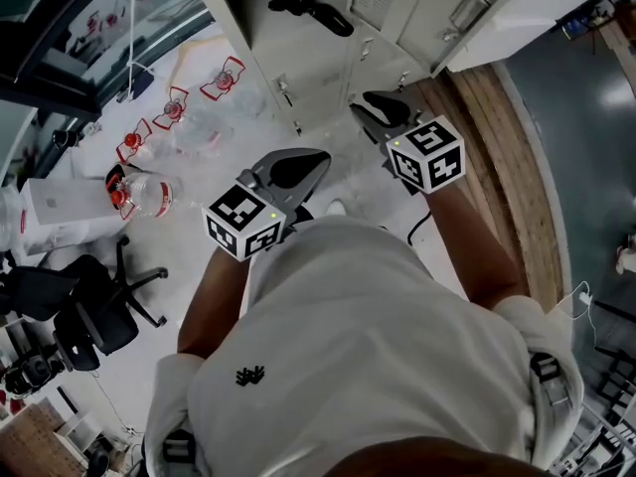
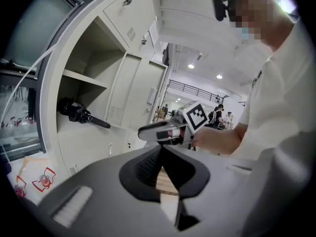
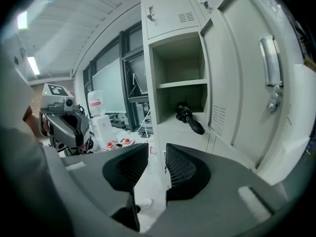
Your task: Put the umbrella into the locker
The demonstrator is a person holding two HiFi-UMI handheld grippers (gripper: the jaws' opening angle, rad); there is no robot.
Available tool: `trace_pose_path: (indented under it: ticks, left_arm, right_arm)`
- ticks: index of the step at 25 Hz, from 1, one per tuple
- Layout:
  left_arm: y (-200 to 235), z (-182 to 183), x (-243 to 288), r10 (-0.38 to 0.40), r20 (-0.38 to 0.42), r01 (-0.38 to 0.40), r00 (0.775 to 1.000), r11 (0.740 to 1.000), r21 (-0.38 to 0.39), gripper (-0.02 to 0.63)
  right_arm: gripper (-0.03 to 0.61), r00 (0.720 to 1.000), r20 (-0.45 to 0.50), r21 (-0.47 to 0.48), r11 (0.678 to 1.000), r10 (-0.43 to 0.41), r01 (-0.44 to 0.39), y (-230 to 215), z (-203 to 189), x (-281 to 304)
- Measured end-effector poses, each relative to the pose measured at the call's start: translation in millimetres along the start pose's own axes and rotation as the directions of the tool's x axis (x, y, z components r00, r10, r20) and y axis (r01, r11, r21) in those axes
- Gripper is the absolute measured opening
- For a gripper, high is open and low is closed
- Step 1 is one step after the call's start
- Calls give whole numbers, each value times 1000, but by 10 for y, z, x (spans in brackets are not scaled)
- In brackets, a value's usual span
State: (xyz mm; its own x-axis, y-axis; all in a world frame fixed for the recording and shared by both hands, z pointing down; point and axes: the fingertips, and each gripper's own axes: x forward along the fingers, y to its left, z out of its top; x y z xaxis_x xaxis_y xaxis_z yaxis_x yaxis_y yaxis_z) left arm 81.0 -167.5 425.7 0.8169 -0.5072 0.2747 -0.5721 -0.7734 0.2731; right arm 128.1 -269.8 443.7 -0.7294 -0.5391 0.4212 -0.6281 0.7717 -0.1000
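Observation:
A black folded umbrella (image 3: 187, 116) lies on the lower shelf of the open locker (image 3: 180, 90), with its handle poking out over the shelf's front edge. It also shows in the left gripper view (image 2: 76, 113) and at the top of the head view (image 1: 298, 0). Both grippers hang in the air in front of the locker, apart from the umbrella. My left gripper (image 2: 160, 151) has its pads meeting at the tips with nothing in them. On my right gripper (image 3: 157, 157) a narrow gap shows between the pads, and nothing is in it. In the head view the left gripper (image 1: 316, 159) is below the right gripper (image 1: 360, 109).
The locker door (image 3: 237, 78) stands swung open at the right. Packs of water bottles (image 1: 169, 112) and a large jug (image 1: 149, 195) sit on the floor to the left, near a white box (image 1: 60, 212) and an office chair (image 1: 89, 311). A wooden floor strip (image 1: 497, 147) runs at the right.

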Motion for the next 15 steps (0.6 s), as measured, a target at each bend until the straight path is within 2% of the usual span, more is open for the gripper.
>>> trace_pose_path:
  ticks: [15]
  left_arm:
    - [-17, -1, -147, -12, -9, 12, 1000, 1000, 13, 54]
  right_arm:
    - [103, 1000, -13, 59, 998, 8, -7, 255, -195, -89]
